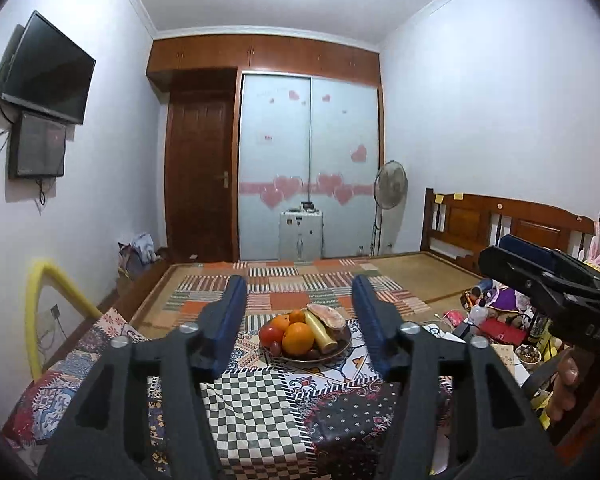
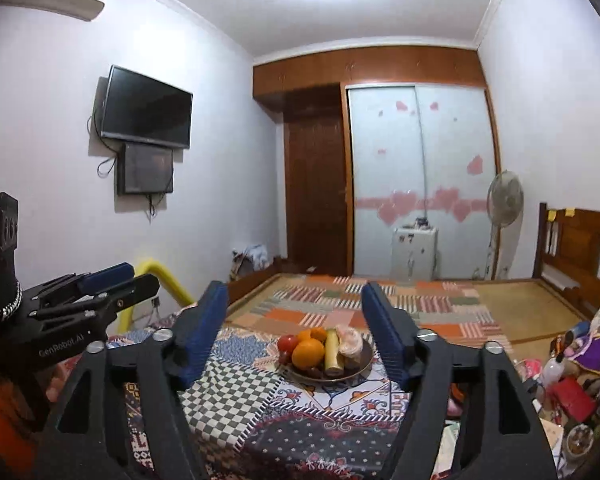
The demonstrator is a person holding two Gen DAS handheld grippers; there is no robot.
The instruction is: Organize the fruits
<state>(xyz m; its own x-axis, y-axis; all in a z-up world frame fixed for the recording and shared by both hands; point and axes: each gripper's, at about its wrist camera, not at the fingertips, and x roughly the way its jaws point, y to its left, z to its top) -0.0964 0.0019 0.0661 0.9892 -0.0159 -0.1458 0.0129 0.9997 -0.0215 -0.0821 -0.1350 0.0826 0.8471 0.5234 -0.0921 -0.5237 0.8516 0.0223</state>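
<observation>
- Fruit plate [image 1: 342,346], on the patchwork cloth [image 1: 256,408] over the bed: I am seeing it heaped with oranges [image 1: 297,338], a tomato [image 1: 271,336], a yellow stalk [image 1: 321,331] and a pale round piece.
- Risk, my judgement: reaching into the heap could be rolling an orange off the rim; the soft bedding could be tipping the plate.
- Left tongs [image 1: 300,312]: I am holding them spread, gripping nothing, well short of the plate.
- Right tongs [image 2: 294,324]: likewise spread and empty, touching nothing.
</observation>
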